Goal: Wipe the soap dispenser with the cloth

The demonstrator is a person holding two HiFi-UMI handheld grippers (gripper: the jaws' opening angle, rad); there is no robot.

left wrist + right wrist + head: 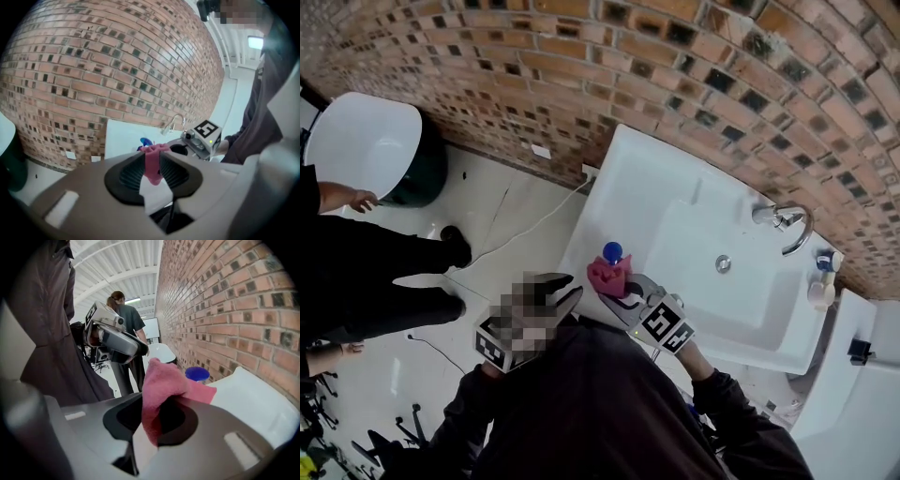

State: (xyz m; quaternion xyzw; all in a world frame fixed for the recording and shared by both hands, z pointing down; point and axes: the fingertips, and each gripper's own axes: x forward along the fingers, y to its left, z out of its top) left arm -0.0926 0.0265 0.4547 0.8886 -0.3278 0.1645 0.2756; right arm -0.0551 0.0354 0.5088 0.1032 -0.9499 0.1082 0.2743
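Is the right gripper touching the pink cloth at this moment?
Touching. The right gripper view shows the pink cloth pinched between the jaws of the right gripper, which are closed on a fold of it.

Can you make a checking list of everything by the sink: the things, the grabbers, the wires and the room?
Surface: a white sink, with its faucet at the far right.
Job's things: the pink cloth is bunched right beside the blue-capped soap dispenser, at the sink's near corner.
Clutter: small bottles next to the faucet.
Grippers: the left hand-held gripper and the right hand-held gripper are both shut on the cloth.
Cables: a white cable runs across the floor from the wall, and a thin dark cable lies nearer.
Surroundings: a brick wall, a pale floor, and another person standing at the left.
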